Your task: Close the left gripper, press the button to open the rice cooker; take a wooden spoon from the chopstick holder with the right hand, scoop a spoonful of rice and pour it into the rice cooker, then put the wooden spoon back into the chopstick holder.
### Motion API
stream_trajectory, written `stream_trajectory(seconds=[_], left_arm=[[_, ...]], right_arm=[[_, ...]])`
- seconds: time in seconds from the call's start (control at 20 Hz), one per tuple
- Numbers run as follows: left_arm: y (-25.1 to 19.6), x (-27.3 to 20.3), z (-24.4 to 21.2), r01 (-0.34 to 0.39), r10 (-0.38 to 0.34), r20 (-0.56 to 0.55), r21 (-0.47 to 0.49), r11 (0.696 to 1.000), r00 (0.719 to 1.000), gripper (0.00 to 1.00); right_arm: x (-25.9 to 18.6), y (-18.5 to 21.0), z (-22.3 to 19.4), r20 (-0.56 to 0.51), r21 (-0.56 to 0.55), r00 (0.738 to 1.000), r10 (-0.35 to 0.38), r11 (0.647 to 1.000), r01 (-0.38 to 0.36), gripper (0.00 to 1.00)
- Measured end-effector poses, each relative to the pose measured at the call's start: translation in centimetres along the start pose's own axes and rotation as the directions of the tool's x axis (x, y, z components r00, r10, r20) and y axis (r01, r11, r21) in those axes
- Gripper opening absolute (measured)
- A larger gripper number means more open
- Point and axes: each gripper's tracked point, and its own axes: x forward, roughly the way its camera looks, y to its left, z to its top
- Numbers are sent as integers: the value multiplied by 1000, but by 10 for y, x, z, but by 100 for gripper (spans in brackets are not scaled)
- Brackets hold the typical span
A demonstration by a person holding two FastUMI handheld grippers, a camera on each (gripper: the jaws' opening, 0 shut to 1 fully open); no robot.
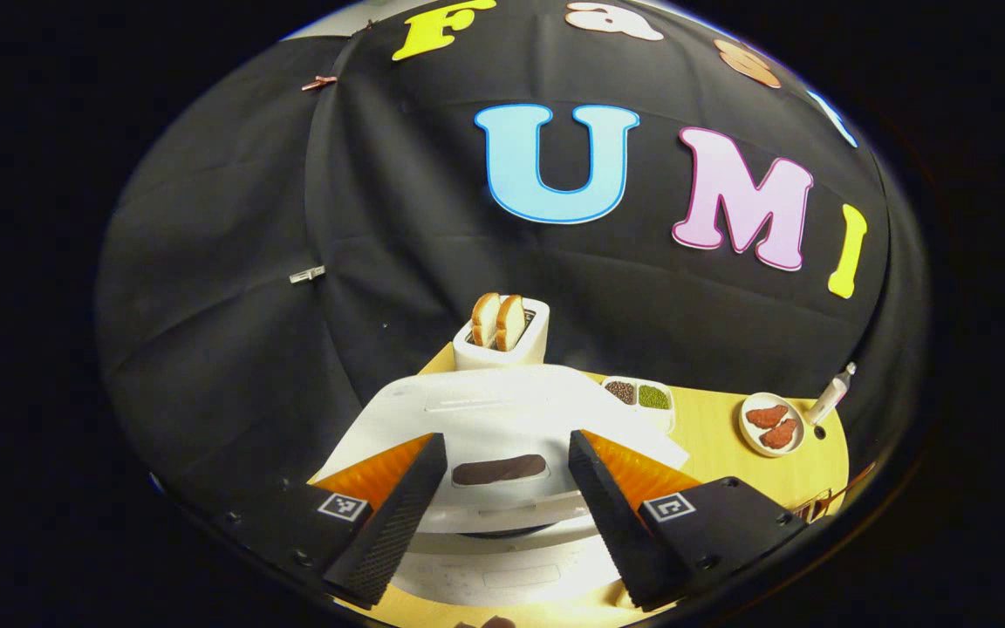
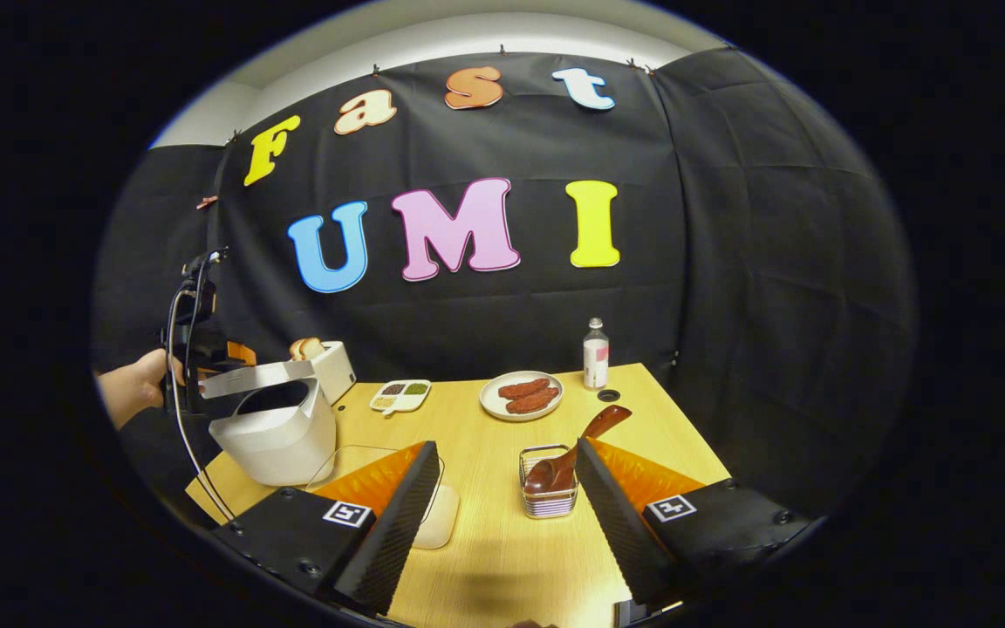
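In the left gripper view, my left gripper (image 1: 507, 440) hangs open just above the white rice cooker (image 1: 502, 410), its fingers either side of the dark panel (image 1: 498, 469) at the front. The right gripper view shows the cooker (image 2: 276, 432) at the table's left with its lid (image 2: 258, 379) tilted up, and a hand (image 2: 132, 384) holding the left gripper (image 2: 197, 349) behind it. My right gripper (image 2: 507, 449) is open over the table. A wire chopstick holder (image 2: 549, 501) stands near its right finger. The wooden spoon (image 2: 577, 449) leans in the holder, handle pointing up and right.
A toaster with bread (image 1: 502, 336) (image 2: 324, 362) stands behind the cooker. Farther right are a divided dish of beans (image 2: 400, 395), a plate of meat (image 2: 522, 395) and a small bottle (image 2: 595, 353). A pale shallow container (image 2: 437, 519) is half hidden behind my right gripper's left finger.
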Motion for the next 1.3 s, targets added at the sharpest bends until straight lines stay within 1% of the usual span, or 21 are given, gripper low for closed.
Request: stream_trajectory(seconds=[0.05, 0.15, 0.4, 0.45, 0.65, 0.8, 0.9, 1.0, 1.05, 1.15, 1.25, 1.3], left_arm=[[1, 1, -7, -7, 7, 0, -18, 1000, 1000, 99], [-2, 6, -25, -28, 28, -5, -25, 999, 1000, 99], [-7, 16, -67, -44, 45, -62, 27, 999, 997, 100], [-9, 16, -67, -40, 42, -42, 35, 999, 998, 100], [-12, 18, -68, 9, -6, -59, 56, 998, 998, 100], [-12, 13, -65, 31, -28, -71, 54, 998, 997, 100], [-15, -7, -54, 40, -40, -22, 29, 999, 999, 97], [-20, -37, -32, 54, -57, 79, 36, 998, 995, 96], [-21, -56, -18, 56, -63, 141, 53, 997, 988, 96], [-26, -102, 10, 71, -95, 255, 100, 992, 962, 96], [-34, -146, 21, 109, -156, 318, 162, 981, 935, 95], [-35, -163, 23, 118, -172, 334, 176, 977, 927, 96]], right_arm=[[0, 1, -2, -8, -6, 1000, 8, 1000, -8, 98], [0, 5, -6, -21, -14, 1000, 22, 1000, -22, 99], [-1, 11, -19, -49, -33, 998, 41, 999, -42, 98], [-3, 12, -22, -56, -39, 997, 43, 998, -45, 98], [-3, 20, -31, -76, -53, 995, 56, 997, -61, 99], [0, 25, -25, -65, -50, 996, 61, 997, -65, 98], [6, 27, -14, -37, -45, 998, 57, 997, -58, 99], [11, 32, -4, -18, -28, 998, 55, 998, -55, 98], [13, 34, 2, -7, -23, 999, 54, 998, -54, 99], [17, 37, 16, 22, -27, 999, 47, 999, -46, 99], [16, 38, 34, 62, -26, 998, 29, 999, -28, 99], [15, 40, 44, 82, -12, 996, 28, 1000, -27, 99]])
